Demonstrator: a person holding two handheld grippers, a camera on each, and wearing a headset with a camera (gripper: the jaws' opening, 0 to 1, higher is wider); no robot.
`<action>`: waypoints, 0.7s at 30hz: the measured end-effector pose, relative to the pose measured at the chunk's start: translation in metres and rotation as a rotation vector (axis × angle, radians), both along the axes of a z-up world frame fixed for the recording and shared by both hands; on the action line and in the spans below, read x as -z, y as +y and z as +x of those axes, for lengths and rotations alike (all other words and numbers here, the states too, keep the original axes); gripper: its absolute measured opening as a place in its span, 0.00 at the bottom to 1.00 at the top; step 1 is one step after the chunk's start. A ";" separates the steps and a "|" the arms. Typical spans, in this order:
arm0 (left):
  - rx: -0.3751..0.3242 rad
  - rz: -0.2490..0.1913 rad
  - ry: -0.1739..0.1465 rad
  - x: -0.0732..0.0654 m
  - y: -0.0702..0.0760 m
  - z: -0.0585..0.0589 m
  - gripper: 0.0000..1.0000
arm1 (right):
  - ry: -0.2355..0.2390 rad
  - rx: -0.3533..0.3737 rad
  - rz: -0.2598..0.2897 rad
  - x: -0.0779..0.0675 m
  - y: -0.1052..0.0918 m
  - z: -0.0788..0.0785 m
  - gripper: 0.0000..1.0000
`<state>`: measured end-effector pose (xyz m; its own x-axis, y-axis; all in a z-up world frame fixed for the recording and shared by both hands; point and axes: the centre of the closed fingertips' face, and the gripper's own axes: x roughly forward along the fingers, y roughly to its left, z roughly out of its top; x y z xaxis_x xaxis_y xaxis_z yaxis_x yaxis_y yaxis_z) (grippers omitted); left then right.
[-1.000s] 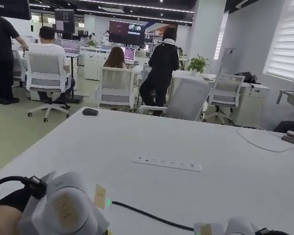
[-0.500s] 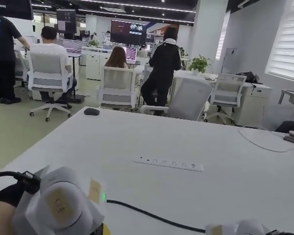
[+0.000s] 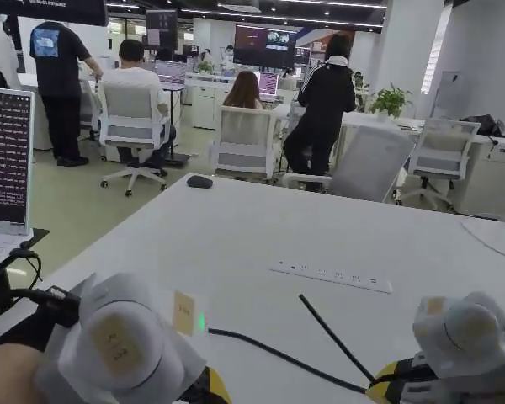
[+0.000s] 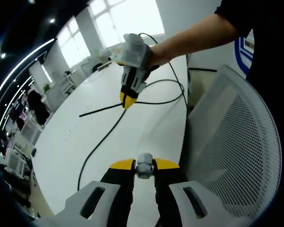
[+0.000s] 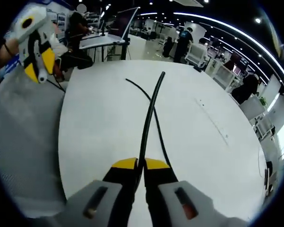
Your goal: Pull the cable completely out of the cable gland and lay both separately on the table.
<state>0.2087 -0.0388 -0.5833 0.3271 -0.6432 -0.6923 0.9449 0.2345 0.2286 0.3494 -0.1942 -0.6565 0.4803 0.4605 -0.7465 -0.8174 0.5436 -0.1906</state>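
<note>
Apparently the cable (image 5: 149, 111) is already out of the gland (image 4: 144, 168), which my left tongs (image 4: 144, 164) pinch at the bottom centre of their view, while my right tongs (image 5: 141, 165) clamp the cable low in theirs; both have yet to be laid on the surface (image 5: 199, 151).

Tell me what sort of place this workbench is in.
Most likely an open-plan office: rows of white swivel chairs, a large dark display screen at the back, and a flat white power strip on the long white table.
</note>
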 end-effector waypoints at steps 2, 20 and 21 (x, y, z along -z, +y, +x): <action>-0.017 0.000 -0.008 0.000 0.000 -0.001 0.16 | -0.003 0.039 0.010 0.008 -0.002 0.023 0.04; -0.085 0.022 0.041 0.011 -0.005 -0.005 0.16 | 0.010 0.287 0.132 0.012 -0.046 0.075 0.13; -0.063 0.015 0.044 0.011 -0.011 -0.002 0.16 | 0.000 0.283 0.145 0.004 -0.049 0.066 0.14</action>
<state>0.2063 -0.0499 -0.5941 0.3356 -0.6114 -0.7166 0.9376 0.2907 0.1910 0.4156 -0.2436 -0.6603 0.6044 0.4102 -0.6830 -0.6301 0.7707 -0.0948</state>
